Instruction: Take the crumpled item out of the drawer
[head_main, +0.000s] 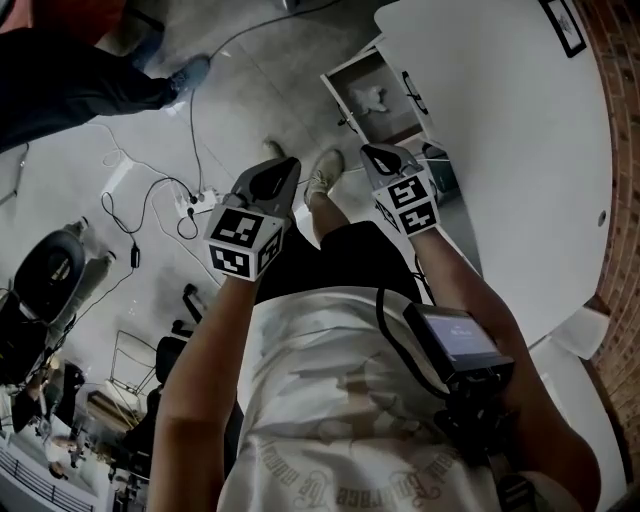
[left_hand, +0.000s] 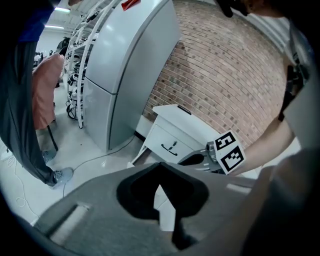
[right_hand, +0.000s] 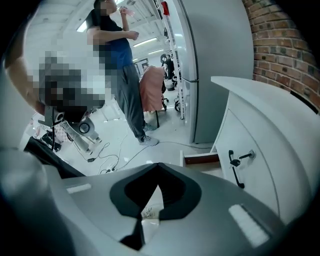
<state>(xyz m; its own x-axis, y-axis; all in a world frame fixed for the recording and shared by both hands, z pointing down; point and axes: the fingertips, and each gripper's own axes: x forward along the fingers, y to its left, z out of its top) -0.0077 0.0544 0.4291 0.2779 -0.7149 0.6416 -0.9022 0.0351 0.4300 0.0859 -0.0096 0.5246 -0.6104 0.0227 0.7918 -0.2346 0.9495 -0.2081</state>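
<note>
Crumpled item (head_main: 372, 98) lies in the open drawer (head_main: 336, 95), upper centre of the head view, well apart from both grippers. It looks like wadded white paper or cloth (too small to tell which), so probably light, soft and squashy; pinch a raised fold from above. Left gripper (head_main: 285, 172) and right gripper (head_main: 380, 157) both have their jaws closed together, holding nothing.

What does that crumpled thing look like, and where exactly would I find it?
Find the white cabinet by the brick wall. Its low drawer is pulled open, and the crumpled white item lies inside, the only thing visible in it.
</note>
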